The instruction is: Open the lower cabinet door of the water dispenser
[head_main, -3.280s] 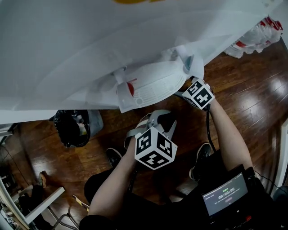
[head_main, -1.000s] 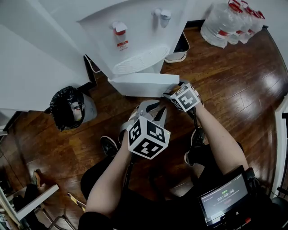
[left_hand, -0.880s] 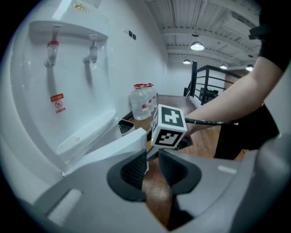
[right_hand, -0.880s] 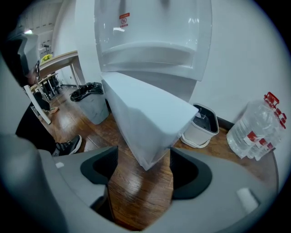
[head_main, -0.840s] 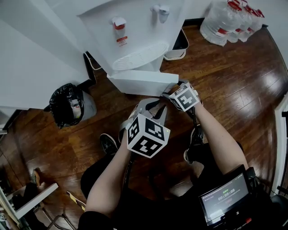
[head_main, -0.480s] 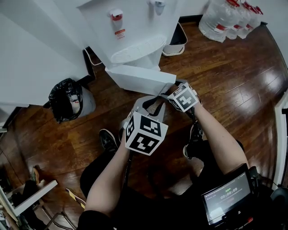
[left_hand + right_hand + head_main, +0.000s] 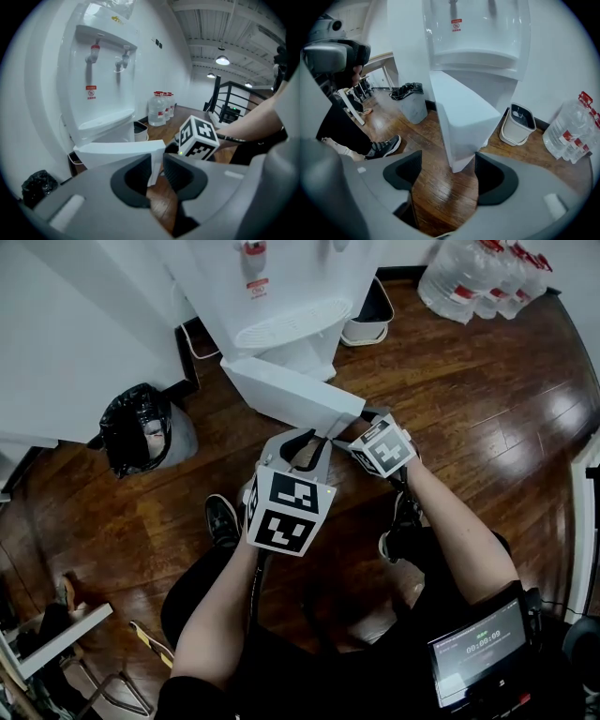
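The white water dispenser (image 7: 281,296) stands at the top of the head view. Its lower cabinet door (image 7: 291,395) hangs swung out toward me. My left gripper (image 7: 314,439) sits at the door's free edge; in the left gripper view its narrow jaws are shut on the thin edge of the door (image 7: 117,151). My right gripper (image 7: 349,434) is just to the right at the door's outer corner. In the right gripper view the jaws stand wide around the end of the door (image 7: 461,117), with a gap on the left side.
A bin with a black bag (image 7: 141,427) stands left of the dispenser, and a small white bin (image 7: 367,320) to its right. Large water bottles (image 7: 478,277) sit at the top right. The person's shoes (image 7: 223,519) rest on the wood floor below the door.
The door has swung further out from the dispenser, and both grippers have drawn back toward the person with it. The left gripper has rolled somewhat.
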The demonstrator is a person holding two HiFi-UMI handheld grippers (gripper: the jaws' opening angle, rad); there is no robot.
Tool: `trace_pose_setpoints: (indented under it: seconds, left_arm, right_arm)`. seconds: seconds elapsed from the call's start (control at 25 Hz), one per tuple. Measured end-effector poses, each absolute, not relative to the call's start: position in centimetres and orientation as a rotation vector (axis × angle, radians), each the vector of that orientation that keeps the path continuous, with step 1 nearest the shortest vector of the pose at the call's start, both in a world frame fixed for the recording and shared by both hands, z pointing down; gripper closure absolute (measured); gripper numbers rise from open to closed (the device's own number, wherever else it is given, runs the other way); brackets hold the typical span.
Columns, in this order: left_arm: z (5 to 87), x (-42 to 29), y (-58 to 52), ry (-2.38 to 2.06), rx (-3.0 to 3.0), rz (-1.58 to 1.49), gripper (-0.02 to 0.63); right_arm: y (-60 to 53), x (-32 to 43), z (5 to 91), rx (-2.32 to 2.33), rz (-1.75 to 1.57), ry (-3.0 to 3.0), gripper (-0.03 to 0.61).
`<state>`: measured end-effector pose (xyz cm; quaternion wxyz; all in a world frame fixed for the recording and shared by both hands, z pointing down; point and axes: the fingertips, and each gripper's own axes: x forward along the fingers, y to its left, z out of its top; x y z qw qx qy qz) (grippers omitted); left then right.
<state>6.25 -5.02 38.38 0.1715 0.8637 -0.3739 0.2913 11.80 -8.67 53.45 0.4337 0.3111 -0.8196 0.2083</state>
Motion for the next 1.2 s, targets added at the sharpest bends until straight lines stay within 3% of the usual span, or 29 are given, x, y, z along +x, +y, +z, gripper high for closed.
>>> trace_pose_setpoints:
  seconds: [0.84, 1.2]
  left_arm:
    - [35.8, 1.7, -4.3, -1.173, 2.437, 0.766, 0.509]
    - [36.2, -0.5, -4.6, -1.226, 2.4, 0.782, 0.509]
  right_arm:
    - [-3.1, 9.2, 53.6, 0.599, 0.394, -2.035, 0.318]
    - [0.3, 6.4, 53.4, 0.415, 0.375, -2.043, 0.421]
